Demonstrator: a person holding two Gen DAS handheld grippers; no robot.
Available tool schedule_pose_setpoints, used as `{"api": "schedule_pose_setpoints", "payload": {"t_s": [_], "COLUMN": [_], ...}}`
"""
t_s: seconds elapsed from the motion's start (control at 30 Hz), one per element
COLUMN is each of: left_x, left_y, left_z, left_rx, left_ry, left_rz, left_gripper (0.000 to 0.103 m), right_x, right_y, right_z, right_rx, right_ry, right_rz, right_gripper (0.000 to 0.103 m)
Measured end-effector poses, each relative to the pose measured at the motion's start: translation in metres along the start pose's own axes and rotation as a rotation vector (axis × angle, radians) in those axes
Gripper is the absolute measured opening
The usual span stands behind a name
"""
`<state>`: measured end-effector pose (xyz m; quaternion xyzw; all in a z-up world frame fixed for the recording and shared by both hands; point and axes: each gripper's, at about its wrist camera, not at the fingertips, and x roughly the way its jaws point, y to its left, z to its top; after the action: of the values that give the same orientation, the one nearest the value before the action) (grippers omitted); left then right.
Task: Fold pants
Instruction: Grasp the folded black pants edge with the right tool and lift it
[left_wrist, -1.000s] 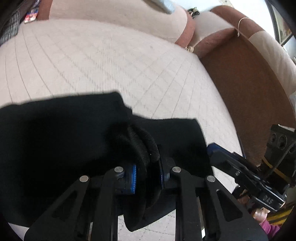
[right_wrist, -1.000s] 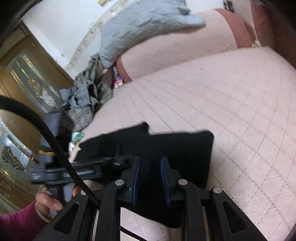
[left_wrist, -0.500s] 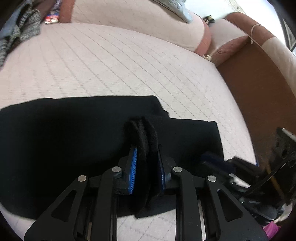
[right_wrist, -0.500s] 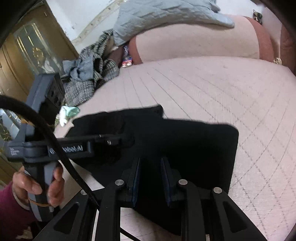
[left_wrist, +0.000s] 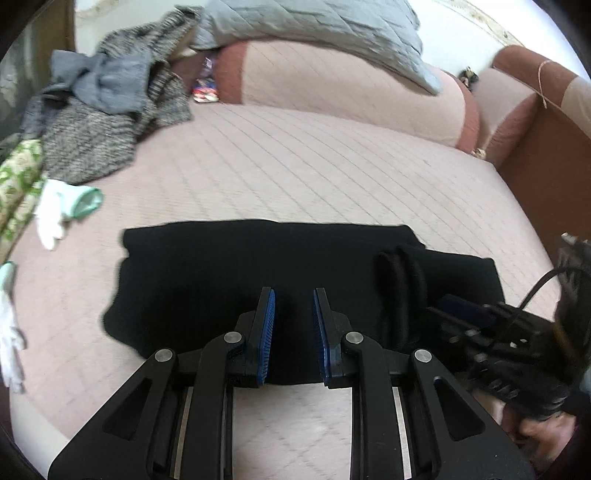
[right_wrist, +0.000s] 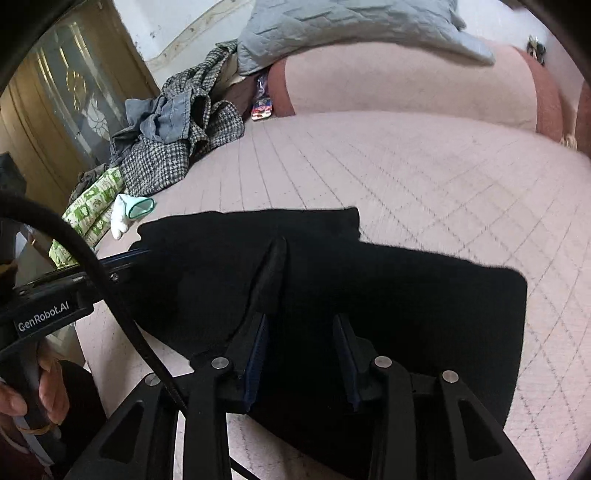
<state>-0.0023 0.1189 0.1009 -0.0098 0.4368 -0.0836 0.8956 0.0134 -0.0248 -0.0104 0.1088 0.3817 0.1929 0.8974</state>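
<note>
Black pants (left_wrist: 229, 280) lie folded into a flat rectangle on the pink quilted sofa seat (left_wrist: 295, 177). A bunched ridge of black cloth (left_wrist: 400, 291) stands up at their right part. My left gripper (left_wrist: 293, 321) is open and empty above the near edge of the pants. In the right wrist view the pants (right_wrist: 406, 295) spread under my right gripper (right_wrist: 301, 332), which is open with nothing between the pads. The left gripper's body (right_wrist: 48, 314) shows at the left of that view.
A heap of grey and tweed clothes (left_wrist: 107, 110) lies at the back left. White and mint gloves (left_wrist: 62, 210) and a green patterned cloth (left_wrist: 16, 184) lie at the left. A grey quilted blanket (left_wrist: 321, 33) drapes the backrest. A brown armrest (left_wrist: 546, 147) bounds the right.
My left gripper let go of the bunched cloth, opened and shifted left. My right gripper opened wider. The pants now lie flat on the seat.
</note>
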Motion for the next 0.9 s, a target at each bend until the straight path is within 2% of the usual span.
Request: {"api": "schedule_pose_setpoints", "payload": {"t_s": [0.07,0.2,0.23,0.27,0.37,0.43,0.53,0.7,0.73,0.83,0.9], "left_x": [-0.004,-0.011,-0.013,-0.015,-0.020,-0.022,-0.021,-0.008,-0.006,-0.003,-0.002], "left_y": [0.011,0.026,0.028,0.030,0.036,0.046,0.073,0.118,0.124,0.138,0.148], "left_z": [-0.001,-0.004,-0.005,-0.006,-0.008,-0.011,-0.020,-0.037,-0.041,-0.045,-0.047], "left_rx": [-0.033,-0.083,-0.086,-0.087,-0.082,-0.112,-0.229,-0.445,-0.478,-0.559,-0.620], "left_ry": [-0.020,-0.036,-0.040,-0.047,-0.054,-0.038,-0.008,0.057,0.057,0.044,0.018], "left_rz": [0.010,0.020,0.028,0.041,0.062,0.048,0.007,-0.032,-0.034,-0.042,-0.065], "left_gripper": [0.018,0.018,0.018,0.018,0.018,0.018,0.018,0.018,0.021,0.047,0.048], "right_x": [-0.008,-0.018,-0.019,-0.019,-0.013,-0.005,0.008,0.045,0.052,0.080,0.098], "right_y": [0.005,0.025,0.030,0.036,0.052,0.060,0.073,0.100,0.105,0.123,0.138], "right_z": [0.005,0.014,0.015,0.017,0.021,0.025,0.034,0.056,0.060,0.075,0.087], "right_rx": [0.014,-0.037,-0.048,-0.061,-0.099,-0.118,-0.157,-0.257,-0.271,-0.332,-0.376], "right_ry": [-0.023,-0.063,-0.067,-0.068,-0.062,-0.045,-0.035,0.014,0.027,0.071,0.103], "right_rz": [0.023,0.041,0.050,0.056,0.068,0.075,0.091,0.113,0.117,0.126,0.146], "right_gripper": [0.035,0.039,0.043,0.048,0.048,0.048,0.049,0.055,0.055,0.055,0.055]}}
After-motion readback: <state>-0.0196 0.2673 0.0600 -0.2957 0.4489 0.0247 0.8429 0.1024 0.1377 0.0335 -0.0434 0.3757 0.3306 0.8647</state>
